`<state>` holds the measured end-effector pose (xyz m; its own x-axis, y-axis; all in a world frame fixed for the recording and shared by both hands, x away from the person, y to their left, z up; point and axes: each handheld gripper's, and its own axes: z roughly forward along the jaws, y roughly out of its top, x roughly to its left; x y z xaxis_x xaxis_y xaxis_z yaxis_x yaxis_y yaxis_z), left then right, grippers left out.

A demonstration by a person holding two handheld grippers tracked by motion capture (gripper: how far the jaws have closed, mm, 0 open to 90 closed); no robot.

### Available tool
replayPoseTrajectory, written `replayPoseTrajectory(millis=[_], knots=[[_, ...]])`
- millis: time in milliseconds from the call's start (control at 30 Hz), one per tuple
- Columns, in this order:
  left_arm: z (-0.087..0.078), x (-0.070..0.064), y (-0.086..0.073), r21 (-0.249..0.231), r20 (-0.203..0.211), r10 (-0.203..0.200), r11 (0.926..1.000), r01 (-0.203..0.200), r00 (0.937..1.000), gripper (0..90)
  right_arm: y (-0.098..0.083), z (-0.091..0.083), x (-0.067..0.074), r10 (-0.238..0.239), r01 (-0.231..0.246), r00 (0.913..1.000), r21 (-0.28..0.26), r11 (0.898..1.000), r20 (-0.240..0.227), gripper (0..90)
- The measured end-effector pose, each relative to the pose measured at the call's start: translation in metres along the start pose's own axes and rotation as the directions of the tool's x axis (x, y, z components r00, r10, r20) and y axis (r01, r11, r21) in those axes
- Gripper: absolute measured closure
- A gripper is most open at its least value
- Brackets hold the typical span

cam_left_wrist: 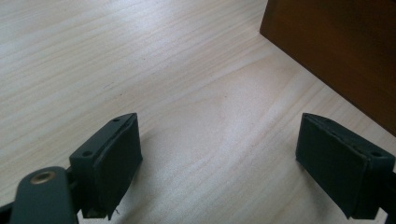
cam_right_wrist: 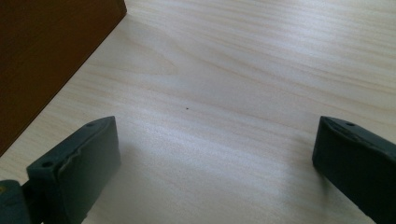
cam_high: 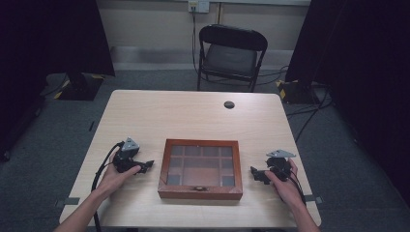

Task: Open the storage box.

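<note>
Table (cam_high: 159, 111): light wood-grain top, seen from the person's side in the high view; a small dark round cap (cam_high: 229, 104) sits toward its far edge, at about 12 o'clock from the box.
Box (cam_high: 201, 168): brown wooden case with a glazed lid divided into small panes, lid down, lying flat near the table's near edge — roughly central between the two grippers. A small metal clasp (cam_high: 198, 188) shows at the middle of its near wall.
Left gripper (cam_high: 146, 166): held in the person's left hand (cam_high: 115, 176) at 9 o'clock from the box, jaws pointing toward the box's left wall, near it but not touching. In the left gripper view (cam_left_wrist: 219, 158) the two black jaws stand wide apart with bare tabletop between them; the box's brown wall fills the corner at 1 o'clock.
Right gripper (cam_high: 258, 175): held in the person's right hand (cam_high: 286, 186) at 3 o'clock from the box, jaws pointing toward the box's right wall, apart from it. In the right gripper view (cam_right_wrist: 217, 161) the jaws are spread wide over bare tabletop — nothing between them (the box wall lies at 10 o'clock).
Cables: a black cable (cam_high: 99, 171) trails from the left gripper back along the forearm.
Surroundings: a black folding chair (cam_high: 231, 55) stands beyond the table's far edge at 12 o'clock, on grey floor (cam_high: 63, 125).
</note>
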<state>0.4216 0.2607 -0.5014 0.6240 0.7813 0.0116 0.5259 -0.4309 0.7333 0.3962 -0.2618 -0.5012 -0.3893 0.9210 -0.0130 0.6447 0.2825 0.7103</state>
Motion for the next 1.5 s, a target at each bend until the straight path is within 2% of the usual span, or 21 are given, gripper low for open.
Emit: replayPoseTrajectory(millis=[167, 233, 333, 433, 567, 600, 733, 767, 800, 833, 900, 1033, 1100, 1200, 1267, 1367, 1500], knots=[[0.000, -0.001, 0.001, 0.008, -0.004, -0.006, 0.9999, 0.006, 1.0000, 13.4, 0.000, 0.000, 0.000, 0.000, 0.000, 1.0000, 0.000, 1.000, 0.000, 0.1], [-0.001, -0.002, 0.005, 0.034, -0.010, -0.021, 0.9992, 0.022, 0.9997, 15.0, 0.000, 0.000, 0.000, 0.000, 0.000, 1.0000, 0.000, 1.000, 0.000, 0.1], [-0.002, -0.004, 0.006, 0.054, -0.005, -0.020, 0.9983, 0.020, 0.9998, 17.3, 0.000, 0.000, 0.000, 0.001, -0.001, 1.0000, 0.000, 1.000, 0.001, 0.1], [-0.004, -0.005, 0.011, 0.084, 0.031, -0.025, 0.9962, 0.022, 0.9992, 19.8, 0.000, 0.000, 0.000, 0.001, -0.001, 1.0000, 0.000, 1.000, 0.001, 0.1], [-0.004, -0.005, 0.015, 0.113, 0.058, -0.024, 0.9934, 0.017, 0.9980, 20.8, 0.000, 0.000, 0.000, 0.000, 0.000, 1.0000, 0.000, 1.000, 0.000, 0.1], [-0.004, -0.005, 0.016, 0.112, 0.076, -0.028, 0.9935, 0.019, 0.9967, 22.2, 0.000, 0.000, 0.000, 0.000, 0.000, 1.0000, 0.000, 1.000, 0.000, 0.1], [-0.013, -0.006, 0.024, 0.072, 0.093, -0.049, 0.9965, 0.042, 0.9944, 24.8, 0.000, 0.000, 0.000, 0.000, 0.000, 1.0000, 0.000, 1.000, 0.000, 0.1], [-0.015, -0.005, 0.025, 0.062, 0.093, -0.053, 0.9969, 0.047, 0.9942, 25.3, 0.000, 0.000, 0.000, 0.000, 0.000, 1.0000, 0.000, 1.000, 0.000, 0.1], [-0.017, -0.005, 0.026, 0.044, 0.092, -0.075, 0.9965, 0.071, 0.9929, 25.3, 0.000, 0.000, 0.000, 0.000, 0.000, 1.0000, 0.000, 1.000, 0.001, 0.1], [-0.017, -0.005, 0.026, 0.044, 0.092, -0.075, 0.9965, 0.071, 0.9929, 25.3, 0.000, 0.000, 0.000, 0.000, 0.000, 1.0000, 0.000, 1.000, 0.001, 0.1], [-0.024, -0.005, 0.029, 0.009, 0.093, -0.085, 0.9963, 0.085, 0.9920, 26.4, 0.000, 0.000, 0.000, 0.001, -0.001, 1.0000, 0.000, 1.000, 0.001, 0.1], [-0.032, -0.007, 0.033, -0.027, 0.139, -0.114, 0.9925, 0.119, 0.9836, 29.7, 0.000, 0.000, 0.000, 0.000, 0.000, 1.0000, 0.000, 1.000, 0.000, 0.1], [-0.035, -0.009, 0.036, -0.036, 0.163, -0.112, 0.9922, 0.119, 0.9802, 30.2, 0.000, 0.000, 0.000, 0.000, 0.000, 1.0000, 0.000, 1.000, 0.001, 0.1], [-0.040, -0.017, 0.043, -0.049, 0.193, -0.081, 0.9946, 0.092, 0.9778, 33.3, 0.000, 0.000, 0.000, 0.001, -0.001, 1.0000, 0.000, 1.000, 0.001, 0.1], [-0.043, -0.023, 0.047, -0.073, 0.222, -0.072, 0.9932, 0.090, 0.9724, 33.4, 0.000, 0.000, 0.000, 0.000, 0.000, 1.0000, 0.000, 1.000, 0.000, 0.1], [-0.046, -0.035, 0.053, -0.084, 0.238, -0.025, 0.9954, 0.047, 0.9710, 33.5, 0.000, 0.000, 0.000, 0.001, -0.001, 1.0000, 0.000, 1.000, 0.001, 0.1], [-0.048, -0.052, 0.059, -0.096, 0.262, 0.020, 0.9954, 0.005, 0.9648, 34.0, 0.000, 0.000, 0.000, 0.001, -0.001, 1.0000, 0.000, 1.000, 0.001, 0.1]])
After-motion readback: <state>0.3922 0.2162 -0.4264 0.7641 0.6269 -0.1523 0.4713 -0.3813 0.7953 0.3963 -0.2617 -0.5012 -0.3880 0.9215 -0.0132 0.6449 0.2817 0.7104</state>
